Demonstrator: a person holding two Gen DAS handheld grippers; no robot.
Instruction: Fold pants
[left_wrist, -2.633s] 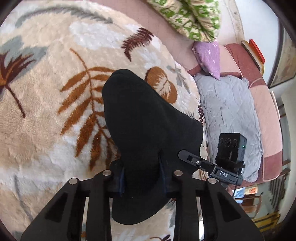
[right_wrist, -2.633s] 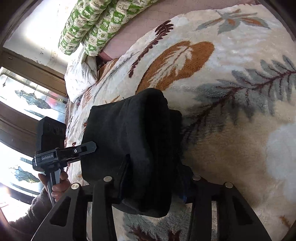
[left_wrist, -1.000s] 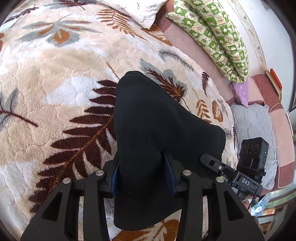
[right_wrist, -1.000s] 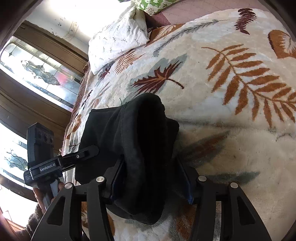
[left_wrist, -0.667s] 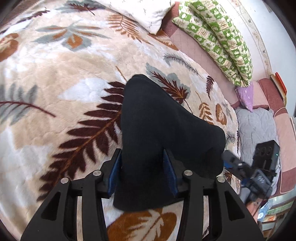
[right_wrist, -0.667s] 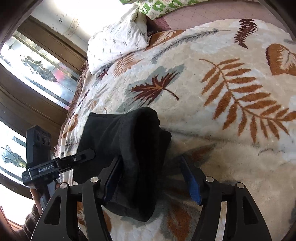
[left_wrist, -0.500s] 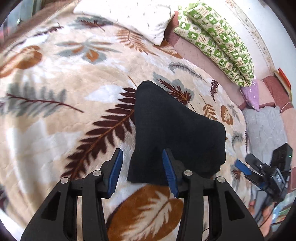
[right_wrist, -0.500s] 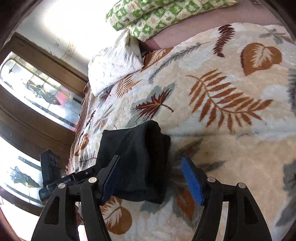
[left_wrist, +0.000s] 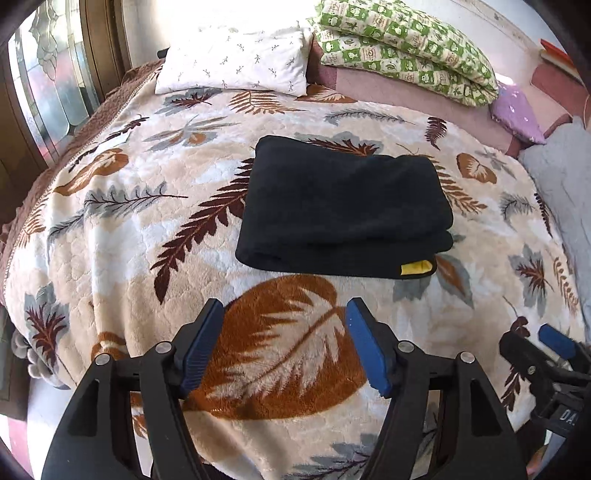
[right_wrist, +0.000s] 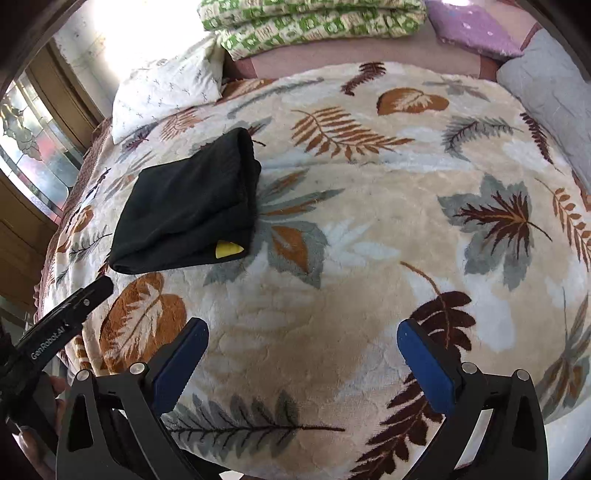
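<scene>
- left gripper (left_wrist: 284, 343) released, jaws apart, holding nothing, over blanket (left_wrist: 147, 258)
- right gripper (right_wrist: 301, 362) released, wide apart
- pants (left_wrist: 343, 206) folded, flat mid-bed, yellow tag (left_wrist: 415, 268) showing
- pillow (left_wrist: 236, 62) beyond

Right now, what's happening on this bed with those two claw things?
A person is holding a claw in each hand to fold pants. The black pants lie folded in a neat bundle on the leaf-patterned blanket, a yellow tag peeking out at one corner. The left claw and the right claw are both open, holding nothing, clear of the bundle. The folding looks finished.
</scene>
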